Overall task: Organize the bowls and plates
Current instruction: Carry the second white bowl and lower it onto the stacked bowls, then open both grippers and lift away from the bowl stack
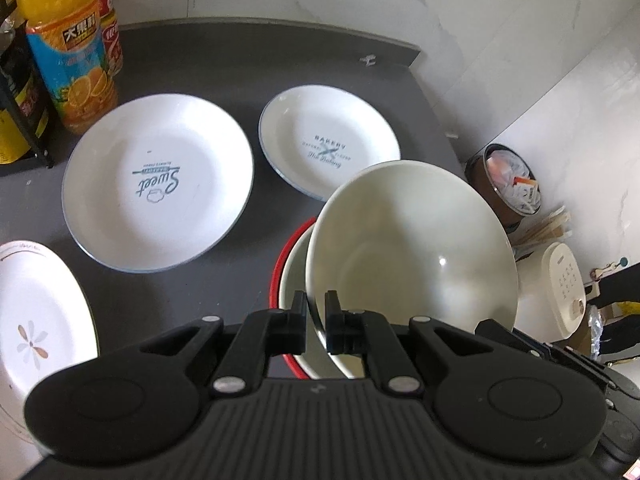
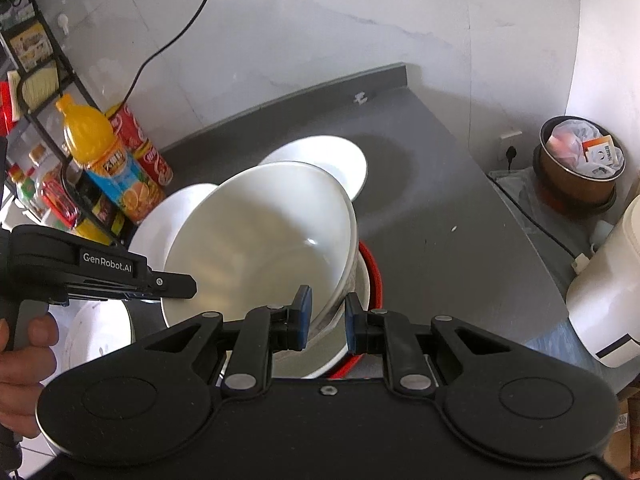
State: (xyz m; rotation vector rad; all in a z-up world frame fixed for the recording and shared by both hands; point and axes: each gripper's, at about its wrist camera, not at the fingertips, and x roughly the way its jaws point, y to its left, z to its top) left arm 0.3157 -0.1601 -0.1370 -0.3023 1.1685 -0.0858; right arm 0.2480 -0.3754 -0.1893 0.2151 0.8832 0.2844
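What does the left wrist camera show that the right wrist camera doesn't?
Only the left wrist view shows the print on the Sweet plate and Bakery plate, plus a flower plate.

Only the right wrist view shows a hand holding the left tongs and a black cable on the wall.

Both show the tilted white bowl over the red-rimmed bowl, the orange juice bottle and the grey counter.

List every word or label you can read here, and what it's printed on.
"Sweet": larger plate, upside down in this view.
"BAKERY": smaller plate; its script line is too blurred.
"GenRobot.AI": left gripper, seen from the right wrist.
Orange juice bottle label: Chinese characters, too blurred to read.
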